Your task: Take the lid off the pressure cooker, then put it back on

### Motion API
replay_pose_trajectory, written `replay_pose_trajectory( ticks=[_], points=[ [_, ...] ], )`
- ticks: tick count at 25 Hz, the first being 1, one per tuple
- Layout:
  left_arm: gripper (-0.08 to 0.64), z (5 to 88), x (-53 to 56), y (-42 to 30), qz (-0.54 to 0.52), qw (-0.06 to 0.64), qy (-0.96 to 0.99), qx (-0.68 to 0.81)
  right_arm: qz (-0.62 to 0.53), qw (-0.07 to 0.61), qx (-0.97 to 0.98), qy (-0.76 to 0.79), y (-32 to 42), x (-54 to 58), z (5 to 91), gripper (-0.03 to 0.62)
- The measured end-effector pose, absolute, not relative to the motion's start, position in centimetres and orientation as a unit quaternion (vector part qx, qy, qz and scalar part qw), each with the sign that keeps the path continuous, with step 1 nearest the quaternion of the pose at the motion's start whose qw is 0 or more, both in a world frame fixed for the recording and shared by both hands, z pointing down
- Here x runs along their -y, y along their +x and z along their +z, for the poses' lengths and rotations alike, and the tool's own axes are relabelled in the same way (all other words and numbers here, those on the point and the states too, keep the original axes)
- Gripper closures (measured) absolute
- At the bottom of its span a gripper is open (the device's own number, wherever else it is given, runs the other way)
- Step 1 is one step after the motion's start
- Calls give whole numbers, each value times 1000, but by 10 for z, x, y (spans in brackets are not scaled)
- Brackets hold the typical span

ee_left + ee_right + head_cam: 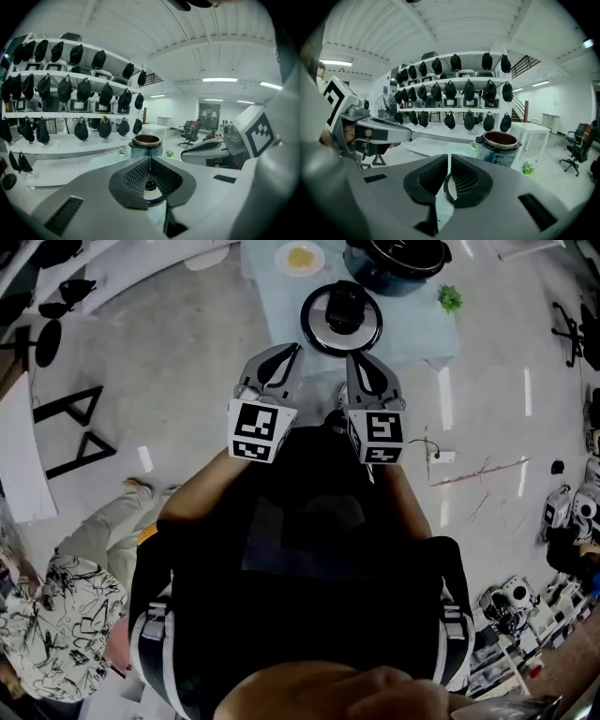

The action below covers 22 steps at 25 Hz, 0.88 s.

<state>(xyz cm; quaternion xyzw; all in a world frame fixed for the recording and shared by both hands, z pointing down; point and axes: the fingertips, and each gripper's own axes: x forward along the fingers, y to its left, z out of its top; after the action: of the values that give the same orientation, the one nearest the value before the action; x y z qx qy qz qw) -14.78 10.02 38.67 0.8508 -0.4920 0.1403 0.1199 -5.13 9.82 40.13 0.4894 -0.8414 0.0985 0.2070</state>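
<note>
Pressure-cooker lid [340, 320] is lying flat on the pale table [422, 334], just ahead of both grippers' tips, with the open cooker [394, 263] standing behind it. Left gripper [292, 349] and right gripper [352, 358] are pointing at it side by side, tilting slightly downward, jaws closed and empty. The cooker's blue label [501, 158] is showing too blurred to read.

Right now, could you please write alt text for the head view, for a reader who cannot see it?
From above, a person holds the left claw and right claw side by side, pointed toward a pressure cooker lid lying on a pale blue table. The open pot stands beyond it, with a plate and green plant nearby.
</note>
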Motion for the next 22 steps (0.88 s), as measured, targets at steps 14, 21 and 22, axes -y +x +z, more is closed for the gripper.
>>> replay_pose_trajectory(
  ticks=[14, 21, 22],
  points=[
    [543, 395, -105, -112, 169, 119, 864, 460, 121, 201, 829, 508, -26, -111, 406, 557],
    [543, 405, -105, -115, 182, 123, 857, 467, 119, 211, 837, 491, -27, -109, 420, 557],
    [543, 406, -105, -115, 183, 124, 856, 467, 117, 212, 838, 489, -27, -109, 421, 557]
  ],
)
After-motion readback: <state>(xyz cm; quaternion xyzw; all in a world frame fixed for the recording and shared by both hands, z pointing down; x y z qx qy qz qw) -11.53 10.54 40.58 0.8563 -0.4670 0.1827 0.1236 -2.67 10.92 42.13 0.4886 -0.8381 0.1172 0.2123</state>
